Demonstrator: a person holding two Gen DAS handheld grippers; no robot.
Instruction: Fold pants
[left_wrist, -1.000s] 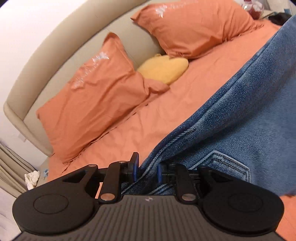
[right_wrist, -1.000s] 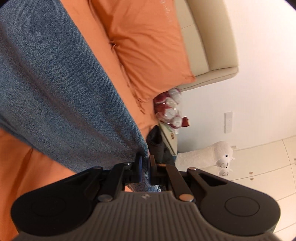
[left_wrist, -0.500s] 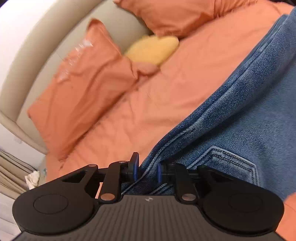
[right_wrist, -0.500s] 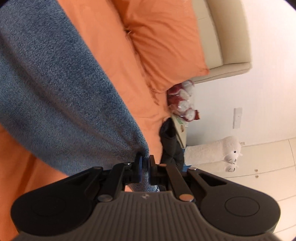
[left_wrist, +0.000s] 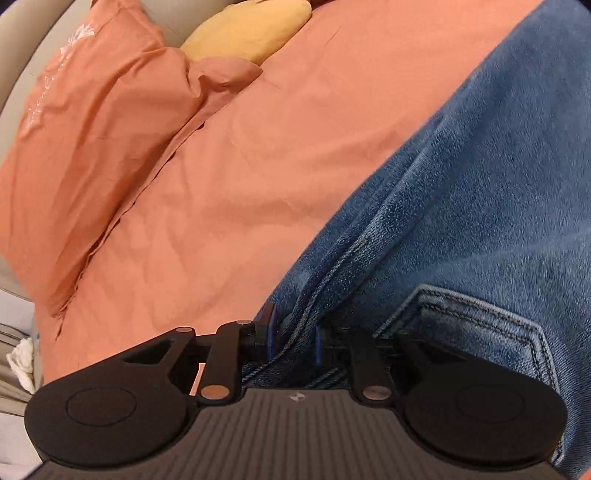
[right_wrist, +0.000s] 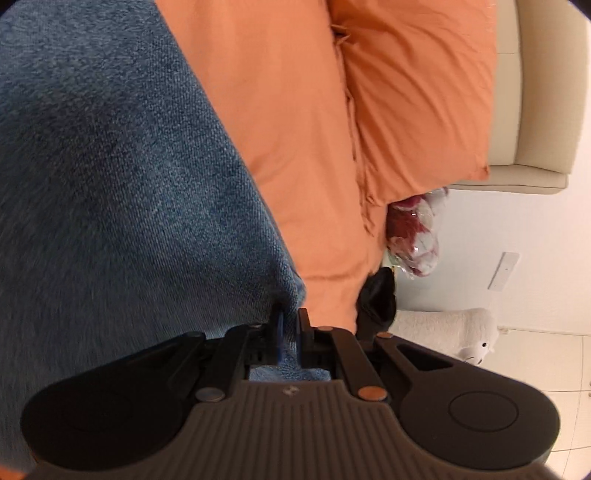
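Observation:
Blue denim jeans fill the right half of the left wrist view, hanging close over the orange bed sheet. My left gripper is shut on a thick bunch of the jeans at the waist, beside a stitched back pocket. In the right wrist view the jeans cover the left side. There my right gripper is shut on a thin edge of the denim, over the orange sheet.
Orange pillow and a yellow cushion lie by the beige headboard. Another orange pillow lies in the right wrist view. Beyond the bed edge are a wrapped red bundle, a dark item and a white plush toy.
Both grippers have sunk toward the bed with the jeans still held; the pillows and headboard have slid up and out of the views, and the sheet looms closer.

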